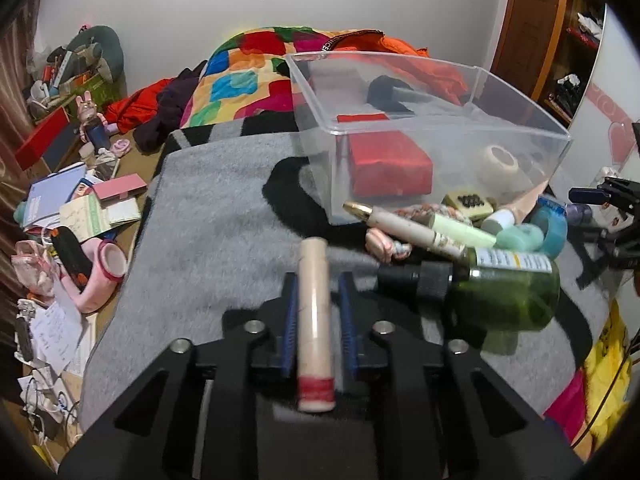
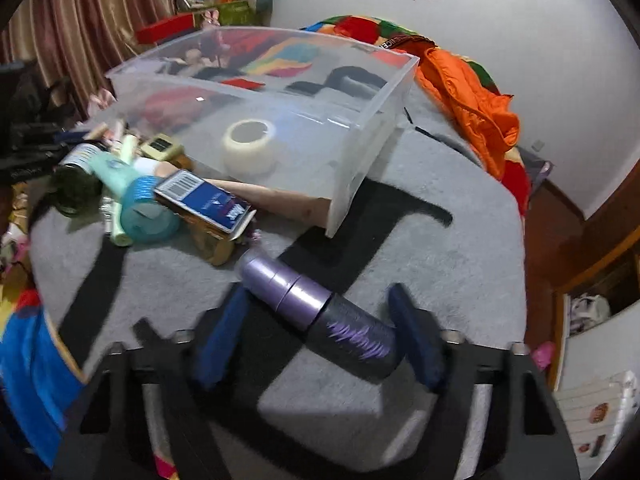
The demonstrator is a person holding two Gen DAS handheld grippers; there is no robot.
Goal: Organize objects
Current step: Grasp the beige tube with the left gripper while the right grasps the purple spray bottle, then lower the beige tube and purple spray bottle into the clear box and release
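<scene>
My left gripper [image 1: 318,280] is shut on a cream tube [image 1: 314,312] with a red band, held lengthwise between the blue pads above the grey blanket [image 1: 208,240]. A purple bottle [image 2: 316,312] with a dark base lies aslant on the blanket between the fingers of my right gripper [image 2: 318,294]. Those jaws stand either side of it, one pad near the cap and one by the base, with no clear squeeze. The clear plastic bin [image 1: 520,120] [image 2: 260,92] sits beyond, holding a red box [image 1: 390,168] and a white tape roll [image 1: 498,160] [image 2: 250,146].
A pile lies against the bin: green bottle [image 1: 512,292], gold-tipped tube [image 1: 400,224], teal tape ring [image 1: 554,228], blue box [image 2: 208,200]. A colourful quilt [image 1: 248,80] and orange jacket [image 2: 472,108] lie behind. Papers and clutter [image 1: 72,208] cover the floor at the left.
</scene>
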